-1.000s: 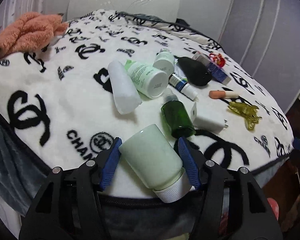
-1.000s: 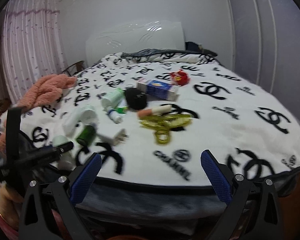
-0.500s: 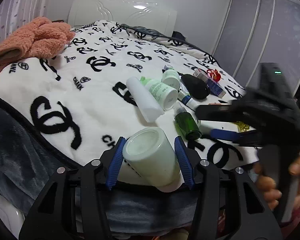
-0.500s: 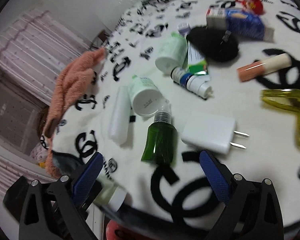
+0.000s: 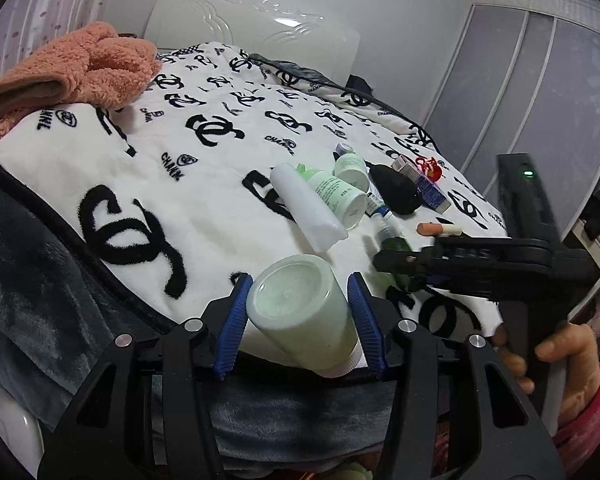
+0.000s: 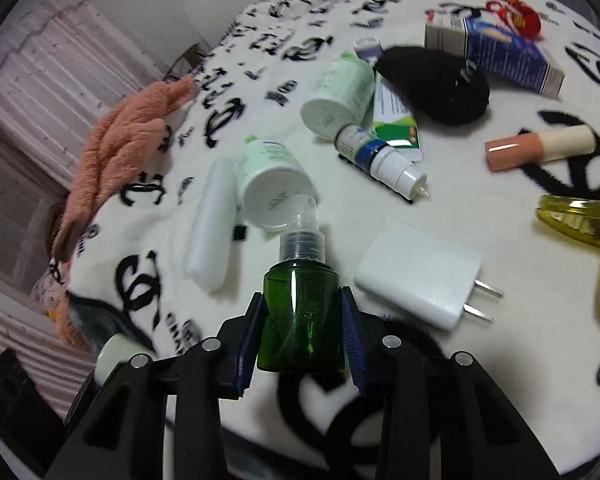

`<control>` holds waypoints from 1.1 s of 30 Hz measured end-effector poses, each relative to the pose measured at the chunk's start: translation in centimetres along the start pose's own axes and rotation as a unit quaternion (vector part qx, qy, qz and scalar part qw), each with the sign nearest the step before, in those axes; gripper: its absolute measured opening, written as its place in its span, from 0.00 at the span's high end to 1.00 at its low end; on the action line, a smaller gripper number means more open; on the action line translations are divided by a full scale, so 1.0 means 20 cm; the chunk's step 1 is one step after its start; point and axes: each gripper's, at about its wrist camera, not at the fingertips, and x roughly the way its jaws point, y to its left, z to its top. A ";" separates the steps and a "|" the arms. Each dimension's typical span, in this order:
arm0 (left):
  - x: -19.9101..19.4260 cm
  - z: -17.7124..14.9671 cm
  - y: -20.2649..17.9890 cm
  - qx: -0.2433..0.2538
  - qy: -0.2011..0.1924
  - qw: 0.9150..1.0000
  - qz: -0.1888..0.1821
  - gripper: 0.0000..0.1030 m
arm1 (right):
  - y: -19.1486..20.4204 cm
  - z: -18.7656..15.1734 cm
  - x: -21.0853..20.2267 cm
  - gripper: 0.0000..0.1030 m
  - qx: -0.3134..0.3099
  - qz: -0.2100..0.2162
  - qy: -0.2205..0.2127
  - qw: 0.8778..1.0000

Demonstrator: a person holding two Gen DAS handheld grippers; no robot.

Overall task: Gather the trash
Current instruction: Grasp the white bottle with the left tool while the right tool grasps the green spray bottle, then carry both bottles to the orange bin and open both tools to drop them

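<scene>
A: How far along does the clearing look?

B: Early, I'd judge. The blanket [image 6: 500,380] on the bed is strewn with items: a black pouch [image 6: 432,84], a blue-and-white box [image 6: 500,52], a white charger [image 6: 420,282], two pale green jars [image 6: 274,186] lying on their sides, a white tube [image 6: 212,224], a yellow hair claw [image 6: 580,236], a dropper bottle [image 6: 380,158] and a peach stick [image 6: 540,148]. No bin shows in either view.

A: What's in hand, then?

B: The left gripper [image 5: 302,320] is clamped on a pale green bottle [image 5: 304,312], held clear of the bed's near edge. The right gripper [image 6: 302,334] has its blue pads pressed to both sides of a green spray bottle [image 6: 302,320], which seems to be resting on the blanket just beside the charger.

A: So two pieces secured?

B: Gripped, not yet disposed of, and most of the clutter remains, though which of it counts as trash I cannot tell
</scene>
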 end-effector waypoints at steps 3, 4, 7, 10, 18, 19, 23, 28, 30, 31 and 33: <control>-0.02 0.00 -0.01 -0.001 -0.002 1.000 -0.004 0.54 | 0.02 -0.04 -0.09 0.64 -0.012 0.015 -0.013 1.000; -0.02 0.00 -0.01 -0.004 -0.003 1.000 -0.009 0.54 | 0.03 -0.05 -0.12 0.64 -0.015 0.020 -0.017 1.000; -0.07 0.00 -0.03 0.004 -0.008 1.000 -0.012 0.54 | 0.04 -0.09 -0.21 0.64 -0.023 0.039 -0.028 0.999; -0.14 0.00 -0.07 0.015 -0.017 1.000 -0.020 0.55 | 0.06 -0.16 -0.31 0.64 -0.040 0.045 -0.040 0.997; -0.34 -0.33 -0.25 0.107 0.080 0.985 -0.112 0.55 | -0.11 -0.69 -0.47 0.64 -0.075 0.031 0.034 0.996; -0.31 -0.41 -0.27 0.114 0.107 0.980 -0.121 0.55 | -0.17 -0.79 -0.44 0.64 -0.065 0.020 0.056 0.996; -0.02 -0.82 -0.33 0.111 0.262 0.949 -0.134 0.55 | -0.38 -1.10 -0.23 0.64 -0.023 -0.031 0.128 0.991; 0.34 -1.17 -0.42 0.160 0.382 0.903 -0.115 0.56 | -0.67 -1.29 0.11 0.64 0.057 -0.059 0.230 0.970; 0.47 -1.29 -0.45 0.172 0.435 0.877 -0.110 0.57 | -0.77 -1.31 0.20 0.62 0.080 -0.086 0.244 0.963; 0.50 -1.31 -0.45 0.171 0.449 0.871 -0.101 0.57 | -0.79 -1.31 0.22 0.59 0.088 -0.094 0.247 0.960; 0.54 -1.33 -0.44 0.170 0.460 0.867 -0.087 0.57 | -0.81 -1.31 0.22 0.35 0.095 -0.108 0.239 0.960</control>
